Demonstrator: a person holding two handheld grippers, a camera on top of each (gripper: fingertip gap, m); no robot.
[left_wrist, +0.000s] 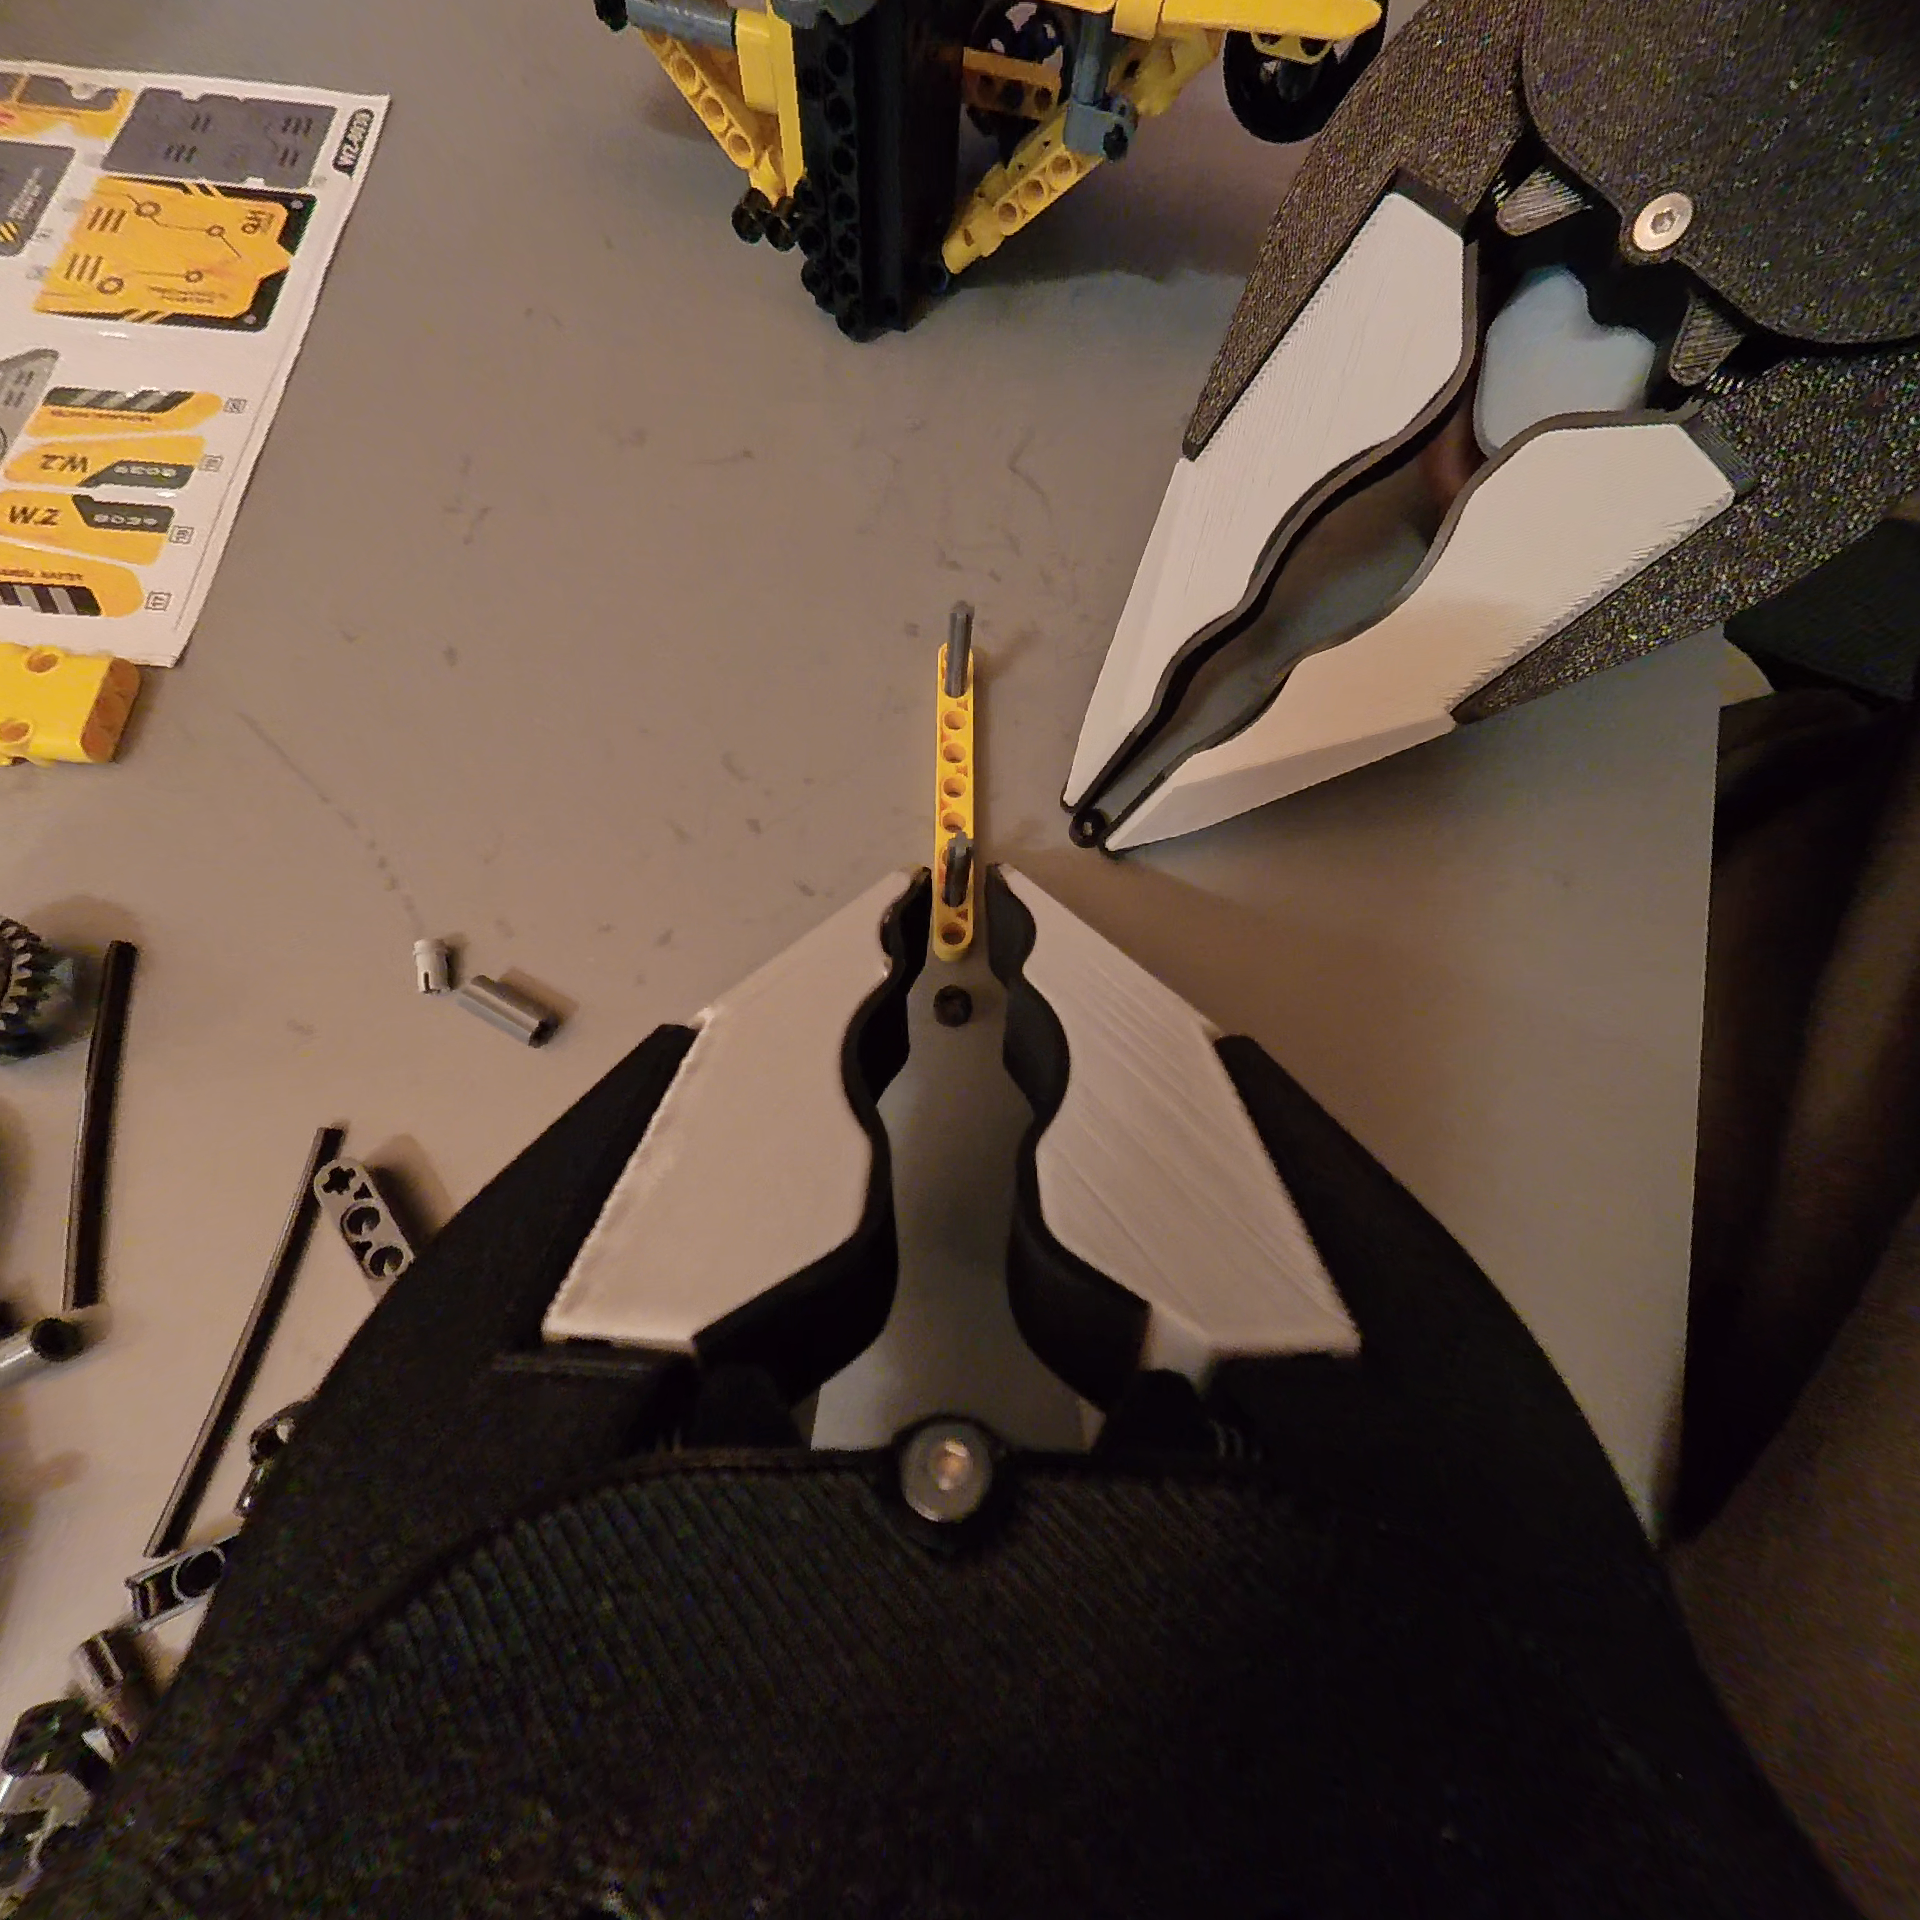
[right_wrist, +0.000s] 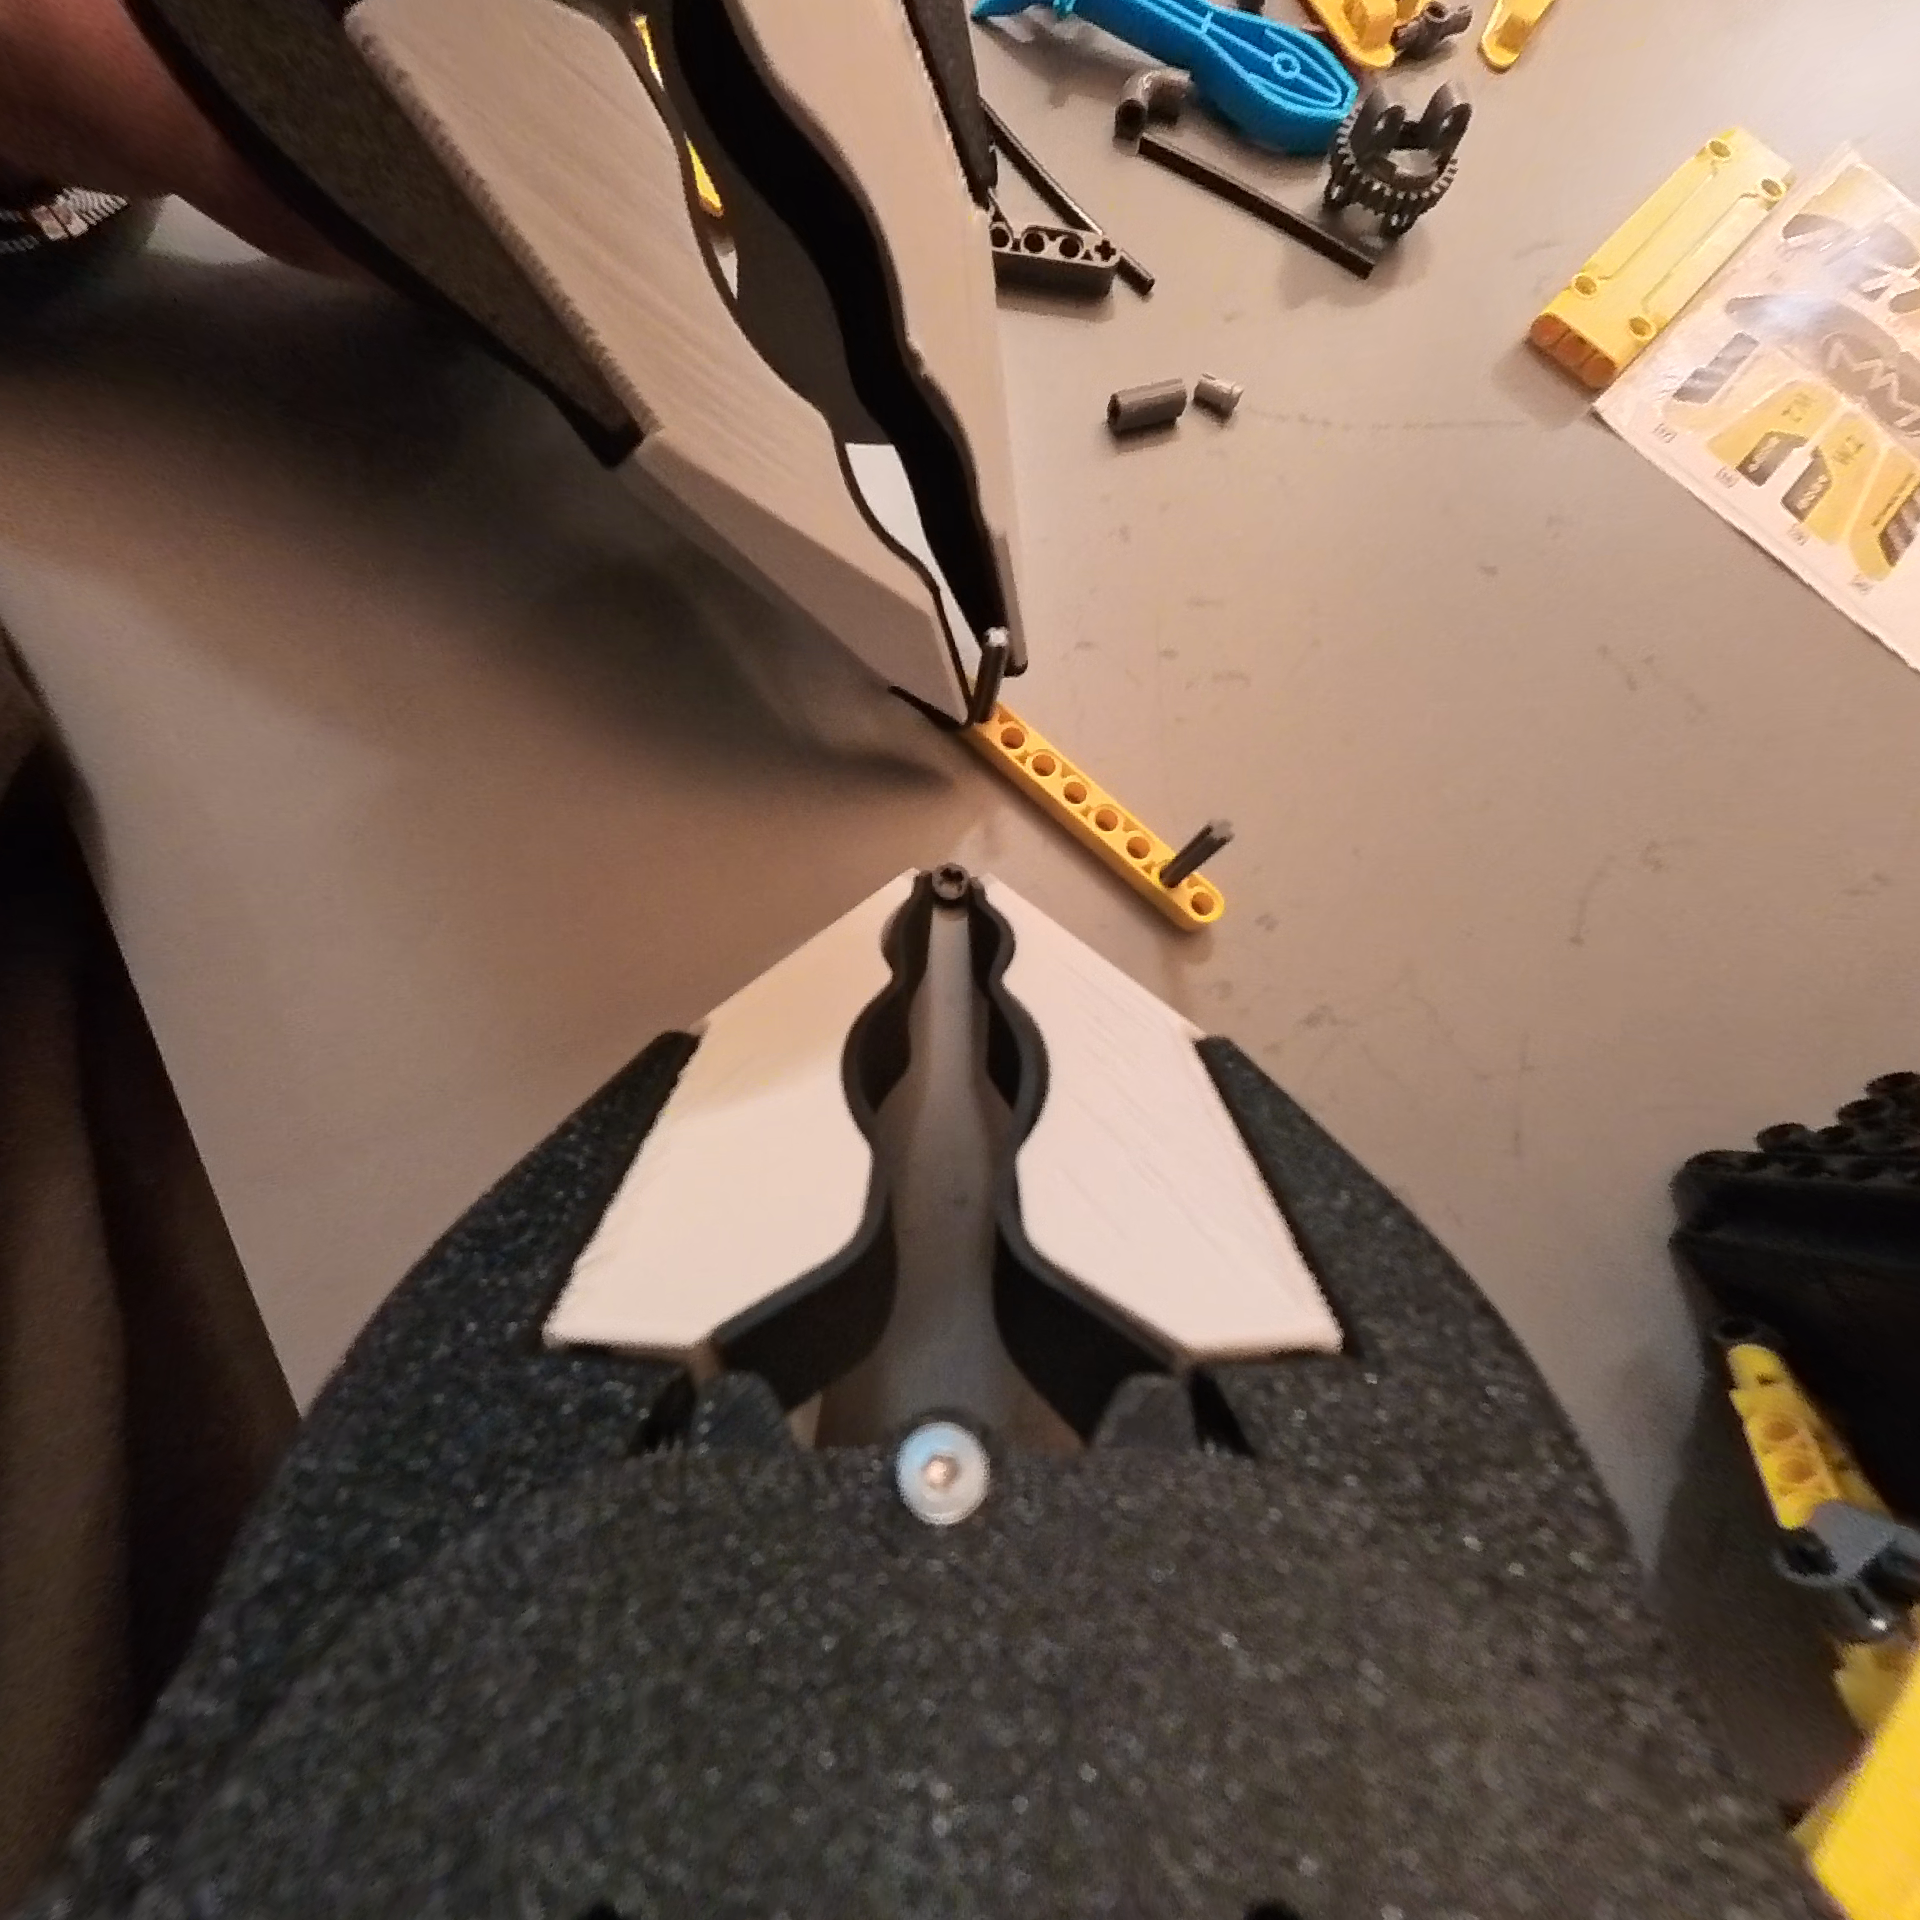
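A long yellow beam with holes (left_wrist: 954, 748) lies on the grey table (left_wrist: 623, 623), with a grey axle pin (left_wrist: 958, 629) standing at its far end and another (left_wrist: 958, 857) near its close end. My left gripper (left_wrist: 958, 875) is shut on the close end of the beam; it also shows in the right wrist view (right_wrist: 987, 681), tips down on the beam (right_wrist: 1091, 810). My right gripper (right_wrist: 948, 881) is shut on a small black pin (right_wrist: 948, 883) and hovers just right of the beam, as the left wrist view shows (left_wrist: 1091, 826).
A yellow and black model (left_wrist: 862, 156) stands at the far side. A sticker sheet (left_wrist: 156, 312), a yellow panel (left_wrist: 52, 707), grey connectors (left_wrist: 499, 1003), black axles (left_wrist: 99, 1122) and a short grey beam (left_wrist: 364, 1216) lie left. A blue tool (right_wrist: 1226, 73) and a black gear (right_wrist: 1392, 156) show too. The table edge (left_wrist: 1704, 1039) is right. The tips of both grippers are at nearly the same place. About 15 centimeters separates my left fingertips from the black gear (right_wrist: 1392, 156).
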